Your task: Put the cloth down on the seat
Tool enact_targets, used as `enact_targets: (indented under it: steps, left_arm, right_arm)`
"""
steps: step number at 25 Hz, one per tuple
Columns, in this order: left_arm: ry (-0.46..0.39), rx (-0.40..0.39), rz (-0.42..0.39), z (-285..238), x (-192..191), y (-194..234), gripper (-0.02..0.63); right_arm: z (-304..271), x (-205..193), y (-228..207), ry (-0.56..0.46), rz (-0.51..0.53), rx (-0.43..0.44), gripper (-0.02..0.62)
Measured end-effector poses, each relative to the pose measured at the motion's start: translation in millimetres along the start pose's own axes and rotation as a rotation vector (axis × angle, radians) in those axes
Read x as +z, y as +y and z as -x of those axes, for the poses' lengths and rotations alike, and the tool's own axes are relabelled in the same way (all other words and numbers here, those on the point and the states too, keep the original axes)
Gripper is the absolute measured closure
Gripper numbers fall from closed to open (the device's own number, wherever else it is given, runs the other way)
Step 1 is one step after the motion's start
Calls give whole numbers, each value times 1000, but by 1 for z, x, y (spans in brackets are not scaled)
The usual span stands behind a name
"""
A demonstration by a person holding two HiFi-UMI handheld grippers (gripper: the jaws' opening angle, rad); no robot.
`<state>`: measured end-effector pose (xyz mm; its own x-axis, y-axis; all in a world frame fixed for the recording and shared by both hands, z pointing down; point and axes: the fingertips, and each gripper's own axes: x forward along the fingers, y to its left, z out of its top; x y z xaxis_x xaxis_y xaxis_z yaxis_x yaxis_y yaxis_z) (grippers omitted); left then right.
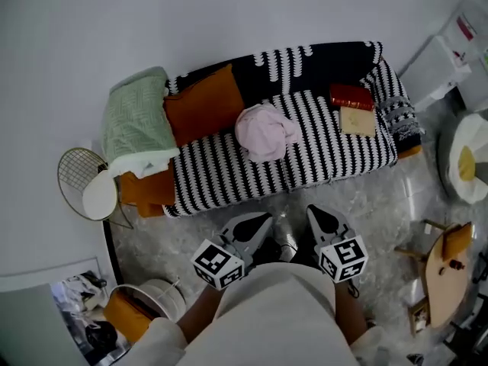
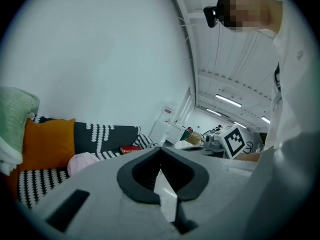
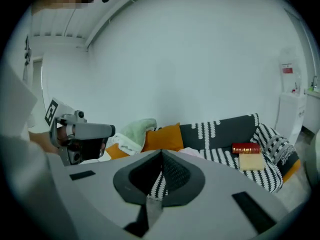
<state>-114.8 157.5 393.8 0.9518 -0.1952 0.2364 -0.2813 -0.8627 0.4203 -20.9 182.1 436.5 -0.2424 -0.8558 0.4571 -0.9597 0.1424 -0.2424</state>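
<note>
Cloth: 1 pink crumpled cloth (image 1: 263, 132), bunched in a heap on the black-and-white patterned sofa seat (image 1: 320, 155), abt mid-seat, just right of the cushion, well apart from both grippers.
Left gripper (image 1: 264, 221): jaws closed tip to tip, nothing btwn them; held low in front of the person, pointing at the sofa.
Right gripper (image 1: 313, 213): jaws together too, empty; just beside the left one.
Marker cubes: 2, one per gripper, b/w square patterns, no letters.
Writing: red-and-white label on the white cabinet (image 1: 463, 27) at far right, print too small to read.
Books: 2, a red hardback book (image 1: 351, 96) and a tan flat book (image 1: 357, 120), touching, at the seat's right end.
Cushion: 1 orange square cushion (image 1: 202, 105) leaning on the backrest.
Blanket: 1 pale green knitted blanket (image 1: 137, 120) over the sofa's left end.
Side table: 1 round wire-frame side table (image 1: 85, 183) left of the sofa.
</note>
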Motion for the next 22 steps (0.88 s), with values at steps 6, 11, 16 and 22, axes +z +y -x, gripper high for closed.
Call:
enact_targets:
  steps: [6,11,16,22]
  left_arm:
    - [4,-56,-42,-36,-8,-77,595]
    - [-22,-53,-30,-73,-21,-153,595]
    - [-36,-16,-35,-96,-39,-210,595]
    - [-37,32,-62,-101,-43,-238,595]
  right_arm:
    - [82,11,-19,-97,45,35,586]
    - [162,24,-38,-191,81,90,586]
    - [216,14,-55,-253,64,159,586]
    - [239,-2,-61,-256,28,205,586]
